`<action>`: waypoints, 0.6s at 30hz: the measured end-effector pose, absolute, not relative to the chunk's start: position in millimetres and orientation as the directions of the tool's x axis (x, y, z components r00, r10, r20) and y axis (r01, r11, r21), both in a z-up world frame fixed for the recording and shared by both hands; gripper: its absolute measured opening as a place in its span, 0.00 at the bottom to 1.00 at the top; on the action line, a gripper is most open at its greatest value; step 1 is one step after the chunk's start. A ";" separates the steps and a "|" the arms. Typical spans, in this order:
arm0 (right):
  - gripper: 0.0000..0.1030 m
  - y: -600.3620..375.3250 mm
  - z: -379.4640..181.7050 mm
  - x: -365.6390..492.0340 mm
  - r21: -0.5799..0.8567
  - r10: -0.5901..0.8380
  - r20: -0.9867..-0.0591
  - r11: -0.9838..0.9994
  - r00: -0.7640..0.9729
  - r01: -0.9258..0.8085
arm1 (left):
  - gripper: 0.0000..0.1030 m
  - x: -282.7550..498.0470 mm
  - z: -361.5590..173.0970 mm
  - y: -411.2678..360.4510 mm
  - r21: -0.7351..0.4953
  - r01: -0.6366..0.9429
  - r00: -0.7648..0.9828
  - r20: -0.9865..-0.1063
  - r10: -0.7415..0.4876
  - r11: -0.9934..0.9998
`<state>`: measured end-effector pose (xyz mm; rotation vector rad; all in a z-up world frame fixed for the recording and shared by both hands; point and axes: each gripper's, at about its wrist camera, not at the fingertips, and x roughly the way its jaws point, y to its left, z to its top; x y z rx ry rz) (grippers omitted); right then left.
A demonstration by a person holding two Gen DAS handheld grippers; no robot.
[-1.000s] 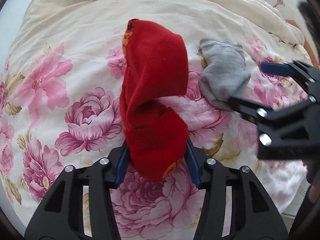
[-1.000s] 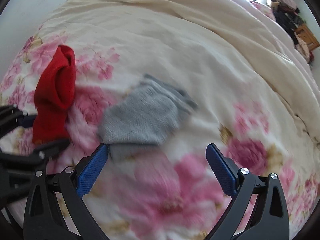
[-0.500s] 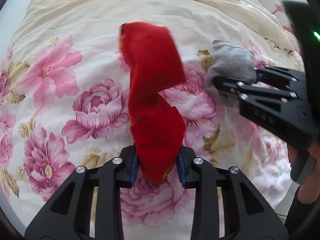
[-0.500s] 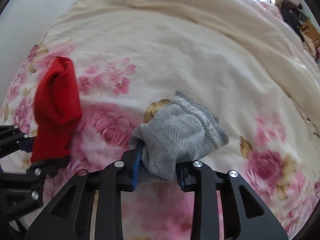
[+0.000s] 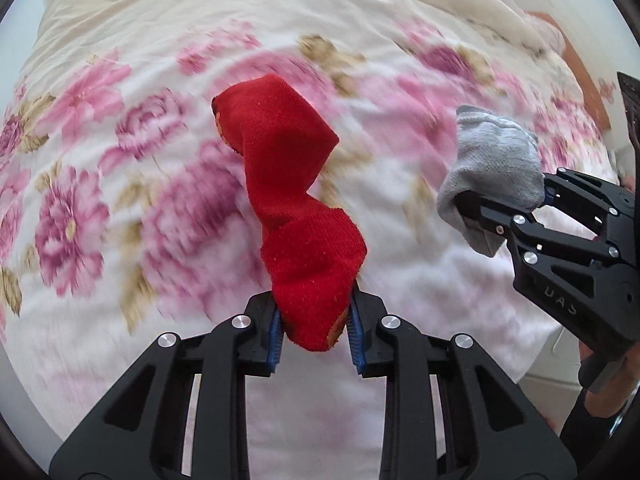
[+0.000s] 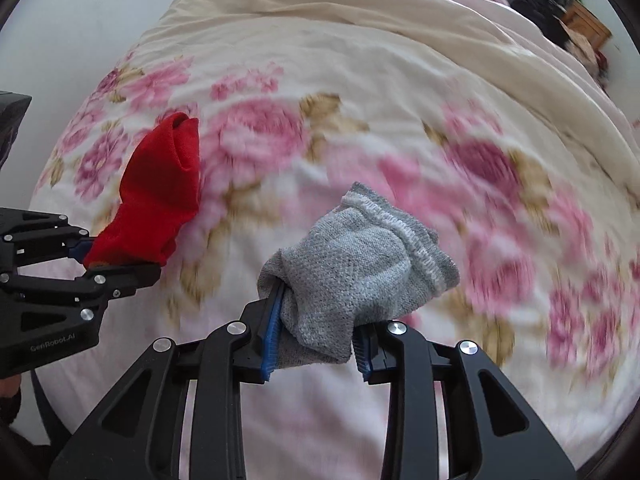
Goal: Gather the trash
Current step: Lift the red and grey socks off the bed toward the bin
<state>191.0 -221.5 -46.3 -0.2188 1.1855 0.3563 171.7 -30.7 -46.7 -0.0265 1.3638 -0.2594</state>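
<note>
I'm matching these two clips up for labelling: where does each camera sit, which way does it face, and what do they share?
Left wrist: rides the left tool, facing steeply down at the floral quilt; shows its own fingers clamped on the red sock, with the right tool at the right edge.
Right wrist: rides the right tool, facing down at the same quilt; shows its fingers clamped on the grey sock, the left tool at left.
Shared: quilt, both socks, both tools.

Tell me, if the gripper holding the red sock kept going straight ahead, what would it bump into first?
Probably the floral quilt. The left gripper points steeply down at it, red sock leading; depth is unclear.
</note>
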 end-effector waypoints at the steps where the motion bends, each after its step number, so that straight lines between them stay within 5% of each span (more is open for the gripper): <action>1: 0.28 -225.5 -47.2 183.7 0.024 0.155 -0.933 0.927 0.325 -0.374 | 0.26 164.1 -45.8 -42.9 -0.163 0.180 0.175 -0.965 -0.195 0.970; 18: 0.33 -301.7 -35.2 50.0 0.039 0.118 -0.935 0.972 0.336 -0.232 | 0.26 75.5 -31.6 -150.5 -0.038 0.339 0.182 -0.978 -0.105 0.940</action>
